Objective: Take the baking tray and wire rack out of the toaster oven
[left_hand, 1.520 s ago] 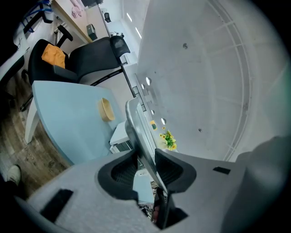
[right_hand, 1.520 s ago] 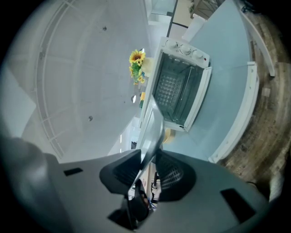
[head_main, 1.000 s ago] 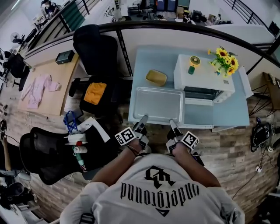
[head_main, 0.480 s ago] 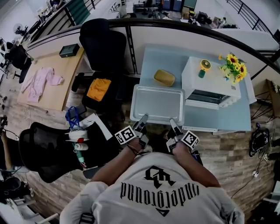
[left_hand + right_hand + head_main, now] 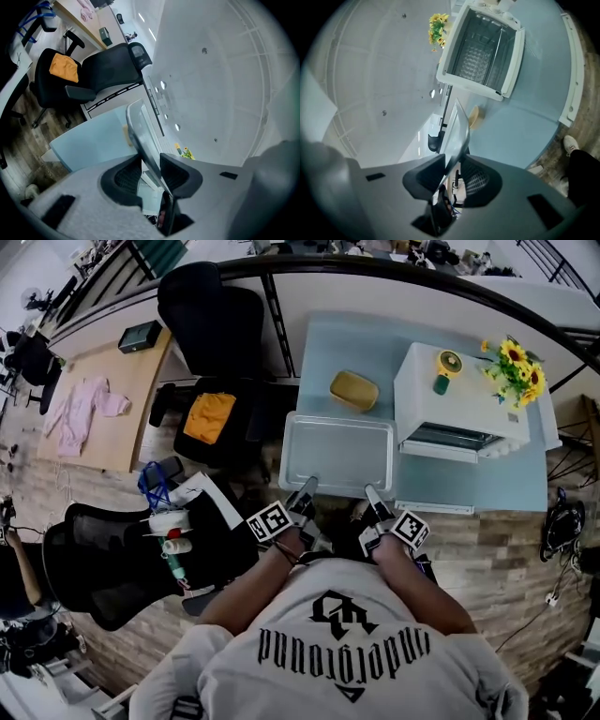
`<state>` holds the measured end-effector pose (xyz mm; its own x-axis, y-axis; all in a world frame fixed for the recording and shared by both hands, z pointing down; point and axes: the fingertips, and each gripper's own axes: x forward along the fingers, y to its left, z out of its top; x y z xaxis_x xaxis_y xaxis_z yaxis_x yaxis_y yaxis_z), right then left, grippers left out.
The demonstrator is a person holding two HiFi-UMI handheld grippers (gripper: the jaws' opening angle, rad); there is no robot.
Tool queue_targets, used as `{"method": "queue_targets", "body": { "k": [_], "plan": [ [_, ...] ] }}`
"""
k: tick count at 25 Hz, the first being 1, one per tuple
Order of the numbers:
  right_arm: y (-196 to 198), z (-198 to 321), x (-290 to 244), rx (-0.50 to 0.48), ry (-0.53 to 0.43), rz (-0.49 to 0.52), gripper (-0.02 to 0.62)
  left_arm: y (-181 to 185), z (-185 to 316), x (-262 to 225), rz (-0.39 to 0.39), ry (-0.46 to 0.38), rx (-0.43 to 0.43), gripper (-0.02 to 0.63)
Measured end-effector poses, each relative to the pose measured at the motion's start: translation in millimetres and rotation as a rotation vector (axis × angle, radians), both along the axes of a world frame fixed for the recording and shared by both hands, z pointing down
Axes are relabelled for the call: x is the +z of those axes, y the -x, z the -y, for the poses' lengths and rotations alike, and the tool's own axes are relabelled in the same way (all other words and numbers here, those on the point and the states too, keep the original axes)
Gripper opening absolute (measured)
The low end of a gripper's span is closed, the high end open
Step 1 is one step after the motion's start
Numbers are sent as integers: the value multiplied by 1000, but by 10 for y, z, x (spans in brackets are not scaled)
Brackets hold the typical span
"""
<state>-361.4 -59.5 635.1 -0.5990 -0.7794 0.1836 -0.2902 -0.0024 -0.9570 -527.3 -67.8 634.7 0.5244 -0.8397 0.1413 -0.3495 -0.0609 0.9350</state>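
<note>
The silver baking tray (image 5: 337,454) is out of the white toaster oven (image 5: 457,395) and lies level over the front left of the light blue table (image 5: 487,486). My left gripper (image 5: 307,491) is shut on the tray's near rim at the left, my right gripper (image 5: 373,495) on the same rim at the right. In the left gripper view the tray rim (image 5: 140,136) runs between the pads of the left gripper (image 5: 150,171). In the right gripper view the right gripper (image 5: 452,176) pinches the tray (image 5: 459,131), and the wire rack (image 5: 480,56) sits inside the open oven.
The oven door (image 5: 441,448) hangs open to the right of the tray. A yellow object (image 5: 353,390) lies behind the tray. Sunflowers (image 5: 514,367) stand at the far right. A black office chair with an orange cushion (image 5: 208,416) stands left of the table.
Both grippers have sunk a little with the tray, which now sits lower over the table. Both grips are unchanged.
</note>
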Motion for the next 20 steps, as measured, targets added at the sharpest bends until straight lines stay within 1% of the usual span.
{"method": "queue_targets", "body": {
  "k": [1,4,11,15,20],
  "plan": [
    [-19,14,50,1,18,-5,104,-13,23,36,1,8,0,129],
    [-25,99,135,-13,21,6,106,-42,84,143,2,35,-1,129],
    [-105,246,436,-59,68,-32,107,-131,206,477,14,103,-1,130],
    [-107,336,615,-92,96,-49,110,-137,287,639,28,137,-3,130],
    [-94,453,808,-109,135,-54,112,-123,384,833,37,173,-13,132]
  ]
}}
